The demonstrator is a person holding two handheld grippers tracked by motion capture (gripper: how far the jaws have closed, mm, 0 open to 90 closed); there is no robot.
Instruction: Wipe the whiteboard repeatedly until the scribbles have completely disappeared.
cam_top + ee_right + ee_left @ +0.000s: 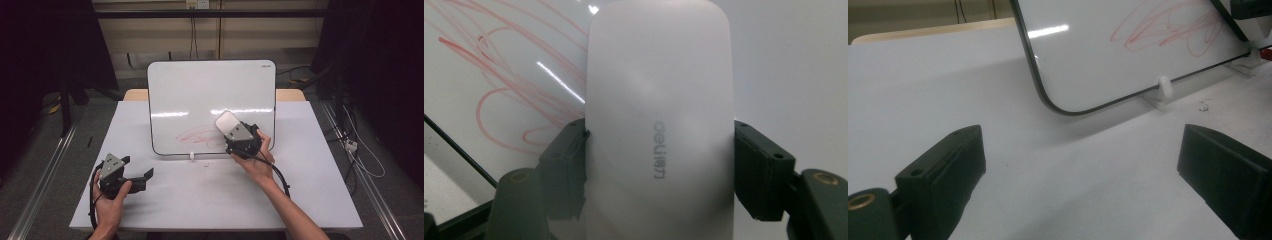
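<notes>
Gripping a white eraser (659,125), right tongs (235,131) pressed it on the whiteboard (200,90) at 4 o'clock of red scribbles (200,135); left tongs (140,172) sat open over the tabletop (200,200).

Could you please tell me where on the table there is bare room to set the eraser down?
The table is bare right of the right gripper, and between the left gripper and the right forearm. It is crowded at the whiteboard foot, where the eraser meets the red scribble.
</notes>
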